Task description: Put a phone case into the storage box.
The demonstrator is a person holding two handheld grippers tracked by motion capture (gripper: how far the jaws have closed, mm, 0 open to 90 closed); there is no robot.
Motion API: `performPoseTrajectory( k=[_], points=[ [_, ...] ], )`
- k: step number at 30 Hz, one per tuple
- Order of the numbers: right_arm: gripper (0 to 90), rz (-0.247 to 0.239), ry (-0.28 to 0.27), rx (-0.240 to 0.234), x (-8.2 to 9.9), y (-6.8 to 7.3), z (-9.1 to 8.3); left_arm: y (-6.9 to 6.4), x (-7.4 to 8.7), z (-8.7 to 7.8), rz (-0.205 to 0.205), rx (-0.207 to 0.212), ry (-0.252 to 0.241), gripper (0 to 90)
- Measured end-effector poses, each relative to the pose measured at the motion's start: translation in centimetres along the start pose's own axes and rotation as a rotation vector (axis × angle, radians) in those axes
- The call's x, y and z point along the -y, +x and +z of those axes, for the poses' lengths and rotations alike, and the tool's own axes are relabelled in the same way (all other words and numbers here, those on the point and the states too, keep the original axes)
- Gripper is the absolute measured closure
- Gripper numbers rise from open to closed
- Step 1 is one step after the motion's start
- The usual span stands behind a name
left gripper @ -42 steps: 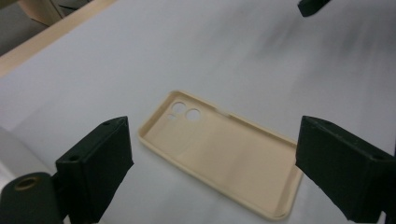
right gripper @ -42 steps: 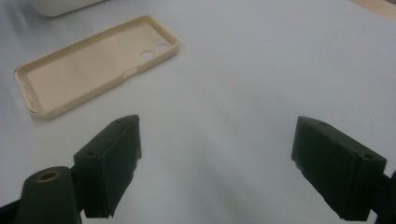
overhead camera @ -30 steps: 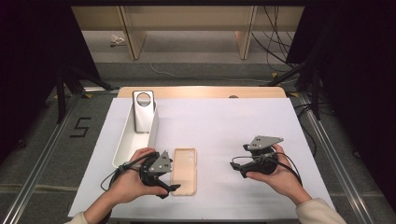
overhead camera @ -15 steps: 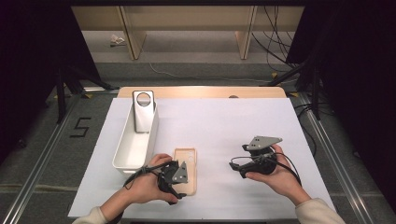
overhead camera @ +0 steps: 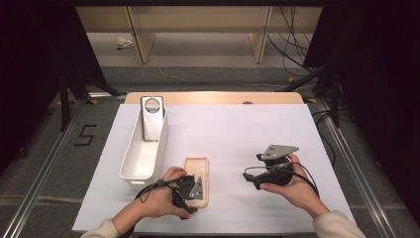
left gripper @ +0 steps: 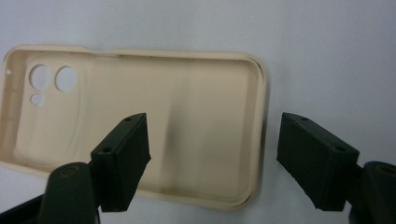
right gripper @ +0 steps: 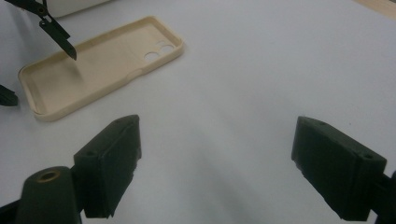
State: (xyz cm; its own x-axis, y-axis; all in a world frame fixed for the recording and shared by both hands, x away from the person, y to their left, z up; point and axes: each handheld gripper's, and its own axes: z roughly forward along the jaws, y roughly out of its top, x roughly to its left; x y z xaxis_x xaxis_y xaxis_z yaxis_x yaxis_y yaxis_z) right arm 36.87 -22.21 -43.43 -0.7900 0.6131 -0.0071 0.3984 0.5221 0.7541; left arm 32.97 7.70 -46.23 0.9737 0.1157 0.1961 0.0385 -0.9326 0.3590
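Observation:
A beige phone case [overhead camera: 196,169] lies hollow side up on the white table sheet, camera holes at its far end. My left gripper [overhead camera: 194,190] is low over the case's near end. In the left gripper view the case [left gripper: 177,112] lies across the frame. One jaw hangs above the hollow and the other outside the end rim, over the sheet. The left gripper [left gripper: 215,142] has just been closing, but its pads are clear of the rim. My right gripper [overhead camera: 251,169] is held to the right, open, aimed at the case [right gripper: 98,63], with bare sheet between its jaws [right gripper: 217,147].
A long white bin [overhead camera: 144,148] stands left of the case, with a grey plate with a round hole [overhead camera: 152,118] propped at its far end. The sheet's near edge is close behind both hands. Black stands and cables flank the table.
My left hand has moved right and down, from beside the bin to the near end of the case, and its jaws have narrowed. The right hand has kept still.

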Motion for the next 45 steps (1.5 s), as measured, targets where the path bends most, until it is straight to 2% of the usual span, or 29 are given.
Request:
performPoseTrajectory(
  k=[8,17,24,35,38,45],
  points=[
    [16.8,-0.005,0.000,-0.002,0.0,0.0,0.1,0.1,-0.1,0.2,0.014,-0.003,0.022,25.9],
    [16.8,-0.006,0.001,-0.005,0.0,0.0,0.1,0.2,-0.1,0.3,0.019,0.012,0.025,28.7],
    [16.8,-0.006,0.004,-0.007,0.0,0.1,0.1,0.0,-0.2,0.2,0.026,0.037,0.026,36.7],
    [16.8,-0.005,0.011,-0.014,0.0,0.1,0.2,-0.4,-0.7,0.1,0.073,0.079,0.048,54.4],
    [16.8,-0.008,0.010,-0.016,0.0,0.1,0.2,-0.4,-0.8,0.1,0.071,0.092,0.055,57.0],
    [16.8,-0.009,0.012,-0.019,0.0,0.1,0.3,-0.5,-1.1,0.1,0.101,0.104,0.074,63.0]
  ],
)
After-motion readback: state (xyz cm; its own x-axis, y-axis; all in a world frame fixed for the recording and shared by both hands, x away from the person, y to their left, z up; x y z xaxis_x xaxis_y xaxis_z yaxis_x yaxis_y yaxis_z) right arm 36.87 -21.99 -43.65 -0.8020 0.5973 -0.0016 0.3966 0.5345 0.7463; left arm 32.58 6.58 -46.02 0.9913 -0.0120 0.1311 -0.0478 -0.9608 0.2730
